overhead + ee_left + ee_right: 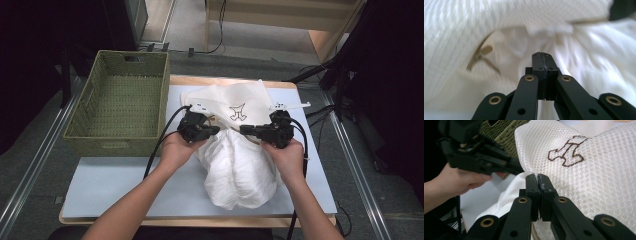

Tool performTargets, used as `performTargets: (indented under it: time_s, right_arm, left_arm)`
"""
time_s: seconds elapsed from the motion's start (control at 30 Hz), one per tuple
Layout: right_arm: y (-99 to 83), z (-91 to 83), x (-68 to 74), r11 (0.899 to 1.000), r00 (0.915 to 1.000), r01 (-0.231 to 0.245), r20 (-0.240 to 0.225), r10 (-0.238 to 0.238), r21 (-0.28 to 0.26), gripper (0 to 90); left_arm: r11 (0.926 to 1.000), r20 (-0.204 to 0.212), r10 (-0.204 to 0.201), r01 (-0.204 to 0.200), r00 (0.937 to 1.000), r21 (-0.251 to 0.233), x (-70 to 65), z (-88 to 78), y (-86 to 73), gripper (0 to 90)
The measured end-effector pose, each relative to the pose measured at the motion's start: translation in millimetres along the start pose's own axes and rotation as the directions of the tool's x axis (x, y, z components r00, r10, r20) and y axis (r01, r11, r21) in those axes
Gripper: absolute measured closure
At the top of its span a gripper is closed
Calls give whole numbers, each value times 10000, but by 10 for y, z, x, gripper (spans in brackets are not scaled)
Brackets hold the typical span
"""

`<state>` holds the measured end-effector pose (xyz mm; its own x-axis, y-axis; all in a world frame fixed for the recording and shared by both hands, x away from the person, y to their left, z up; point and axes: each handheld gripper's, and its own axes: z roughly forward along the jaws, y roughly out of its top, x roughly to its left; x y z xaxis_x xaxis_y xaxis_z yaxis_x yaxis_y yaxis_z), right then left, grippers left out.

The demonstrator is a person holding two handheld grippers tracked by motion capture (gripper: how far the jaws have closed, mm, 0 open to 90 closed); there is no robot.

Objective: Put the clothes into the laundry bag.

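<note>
White mesh bag (227,107) is lying on the table (125,185), just right of the green basket (122,102), with a white cloth (240,170) bulging out of it. Left gripper (216,130) and right gripper (244,129) are meeting at the bag's mouth, jaws pressed together on nothing.

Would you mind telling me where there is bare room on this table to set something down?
The widest free patch is the mat in front of the wicker basket, left of the white bundle. A narrow strip runs along the mat's right edge. The basket's floor is also bare. The middle is crowded: the mesh bag, the bundle and both tongs.
</note>
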<state>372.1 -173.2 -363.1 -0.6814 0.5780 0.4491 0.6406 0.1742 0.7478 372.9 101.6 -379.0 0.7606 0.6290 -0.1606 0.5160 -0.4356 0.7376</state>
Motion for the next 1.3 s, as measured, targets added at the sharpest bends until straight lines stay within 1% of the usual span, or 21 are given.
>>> performTargets:
  time_s: [0.07, 0.17, 0.2, 0.3, 0.33, 0.37, 0.43, 0.5, 0.57, 0.63, 0.67, 0.7, 0.73, 0.83, 0.9, 0.93, 1.0, 1.07, 1.13, 1.17, 1.3]
  right_arm:
    - [-3, 3, 2, 10000, 10000, 8, 43, -8, 4, 894]
    - [-5, 5, 1, 10000, 10000, 17, 69, -17, 8, 893]
    - [-5, 8, 1, 10000, 10000, 19, 77, -19, 11, 893]
    - [-4, 14, 11, 10000, 10000, 16, 82, -16, 15, 892]
    - [-5, 12, 14, 10000, 10000, 18, 79, -17, -16, 893]
    - [-3, 8, 16, 10000, 10000, 32, 90, -32, 6, 892]
    - [-2, 7, 18, 10000, 9999, 51, 107, -51, 7, 892]
    - [-3, 10, 19, 10000, 9999, 52, 120, -52, -4, 892]
    - [-2, 10, 24, 10000, 9999, 59, 133, -59, 18, 892]
    - [0, 9, 28, 10000, 9998, 99, 152, -99, 9, 892]
    - [0, 8, 30, 9999, 9998, 114, 173, -114, 14, 891]
    - [2, 7, 30, 9999, 9998, 125, 178, -126, 33, 891]
    - [1, 8, 29, 9999, 9997, 140, 183, -140, 37, 891]
    - [0, 9, 27, 9998, 9997, 167, 200, -168, 57, 890]
    - [-1, 11, 27, 9998, 9997, 169, 199, -170, 57, 890]
    - [-2, 13, 28, 9999, 9997, 160, 208, -161, 56, 891]
    - [-2, 13, 26, 9998, 9996, 163, 250, -165, 74, 890]
    - [-3, 8, 21, 9998, 9995, 165, 284, -167, 70, 891]
    - [-3, 1, 12, 9999, 9994, 147, 317, -147, -4, 891]
    - [-3, -5, 6, 9999, 9993, 160, 349, -159, -7, 891]
    - [-2, -14, -6, 9999, 9991, 150, 402, -149, -13, 892]
  left_arm:
    - [10000, 49, -29, 28, 10000, 60, -11, -108, -95, 900]
    - [9996, 75, -266, 265, 9996, 69, -14, -235, -273, 900]
    - [9993, 53, -365, 364, 9993, 91, -17, -261, -336, 900]
    - [9976, 189, -642, 637, 9978, 266, -18, -289, -530, 900]
    - [9970, 143, -682, 676, 9976, 384, -30, -284, -591, 900]
    - [9967, 191, -633, 622, 9978, 526, -36, -275, -647, 900]
    - [9945, 336, -887, 867, 9955, 586, -51, -244, -753, 900]
    - [9924, 358, -1044, 1017, 9939, 699, -77, -190, -839, 900]
    - [9902, 472, -1053, 1004, 9933, 970, -119, -108, -904, 900]
    - [9892, 601, -877, 798, 9943, 1229, -176, -13, -940, 900]
    - [9884, 681, -801, 704, 9945, 1347, -210, 31, -943, 900]
    - [9889, 791, -760, 650, 9940, 1337, -248, 76, -938, 900]
    - [9910, 927, -645, 529, 9936, 1233, -280, 109, -928, 900]
    - [9962, 1298, -476, 376, 9904, 781, -381, 182, -839, 900]
    - [9983, 1429, -363, 294, 9891, 504, -435, 214, -747, 900]
    - [9990, 1483, -359, 314, 9883, 320, -462, 226, -698, 900]
    - [9998, 1587, -199, 195, 9871, 43, -498, 241, -593, 900]
    - [9996, 1649, -71, 115, 9863, -256, -535, 247, -487, 900]
    - [9980, 1691, 87, 21, 9856, -632, -559, 238, -386, 900]
    - [9970, 1746, 96, 39, 9846, -770, -566, 237, -337, 900]
    - [9938, 1765, 245, -48, 9840, -1112, -601, 259, -152, 900]
